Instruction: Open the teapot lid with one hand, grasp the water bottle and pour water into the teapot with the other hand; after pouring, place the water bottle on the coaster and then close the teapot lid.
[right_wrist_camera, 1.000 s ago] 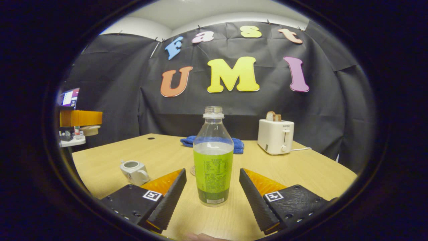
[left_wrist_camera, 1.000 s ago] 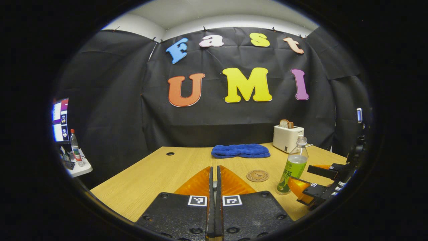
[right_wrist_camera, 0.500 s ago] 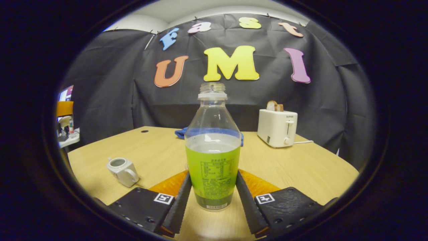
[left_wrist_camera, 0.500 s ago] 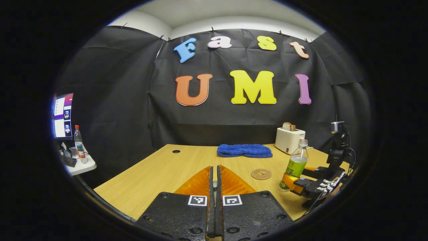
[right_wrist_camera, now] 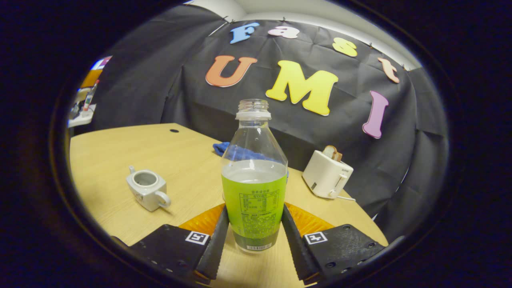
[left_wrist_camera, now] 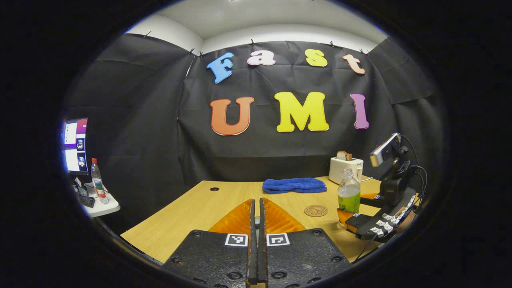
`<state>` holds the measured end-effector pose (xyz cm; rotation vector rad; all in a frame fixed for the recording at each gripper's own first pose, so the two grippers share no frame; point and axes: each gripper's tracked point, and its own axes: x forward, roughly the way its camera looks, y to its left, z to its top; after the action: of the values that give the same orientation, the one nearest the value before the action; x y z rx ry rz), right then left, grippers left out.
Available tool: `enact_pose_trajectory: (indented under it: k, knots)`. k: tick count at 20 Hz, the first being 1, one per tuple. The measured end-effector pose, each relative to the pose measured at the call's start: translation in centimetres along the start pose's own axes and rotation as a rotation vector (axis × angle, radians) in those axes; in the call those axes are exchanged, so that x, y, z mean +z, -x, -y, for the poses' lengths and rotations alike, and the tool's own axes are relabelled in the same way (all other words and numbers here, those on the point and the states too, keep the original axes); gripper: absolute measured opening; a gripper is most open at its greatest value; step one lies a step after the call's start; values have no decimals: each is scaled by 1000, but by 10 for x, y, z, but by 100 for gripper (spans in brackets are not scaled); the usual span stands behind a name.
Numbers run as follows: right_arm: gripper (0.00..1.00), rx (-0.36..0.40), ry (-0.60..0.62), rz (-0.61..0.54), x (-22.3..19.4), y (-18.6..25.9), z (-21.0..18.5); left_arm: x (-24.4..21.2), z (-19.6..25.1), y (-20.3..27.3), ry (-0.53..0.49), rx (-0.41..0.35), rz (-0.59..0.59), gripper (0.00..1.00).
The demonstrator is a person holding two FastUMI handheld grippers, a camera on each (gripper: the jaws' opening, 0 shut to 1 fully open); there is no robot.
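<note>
Teapot [right_wrist_camera: 147,194] sits lidless on the counter [right_wrist_camera: 120,156], so the opening step looks done. Right gripper [right_wrist_camera: 255,236] is clamped on the water bottle [right_wrist_camera: 254,188], both fingers pressing its label; the bottle is uncapped, part full, and appears lifted and tipped, to the right of the teapot. Left gripper [left_wrist_camera: 256,256] has its fingers pressed together; I cannot make out a lid between them. Left to do: pouring, setting the bottle on the coaster [left_wrist_camera: 315,210] beyond the teapot, closing the lid.

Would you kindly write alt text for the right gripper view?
The right tool grips a half-full, uncapped water bottle at its green label. A lidless grey teapot sits left on the wooden table; a white toaster stands right.
</note>
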<state>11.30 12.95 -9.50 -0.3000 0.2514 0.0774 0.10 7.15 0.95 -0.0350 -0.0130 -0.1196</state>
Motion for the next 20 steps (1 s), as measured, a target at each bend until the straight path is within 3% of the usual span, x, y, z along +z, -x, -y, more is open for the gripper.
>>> enact_pose_trajectory:
  k: [4,9,20]
  knots:
    - [71,-74,179,-8,3,-4,-8,1,-10,3,50,-17,-2,3]
    - [71,-120,409,-6,5,-13,-22,-7,-28,0,58,14,-30,2]
    - [70,-294,904,107,22,-17,-19,1,-40,6,123,12,-12,3]
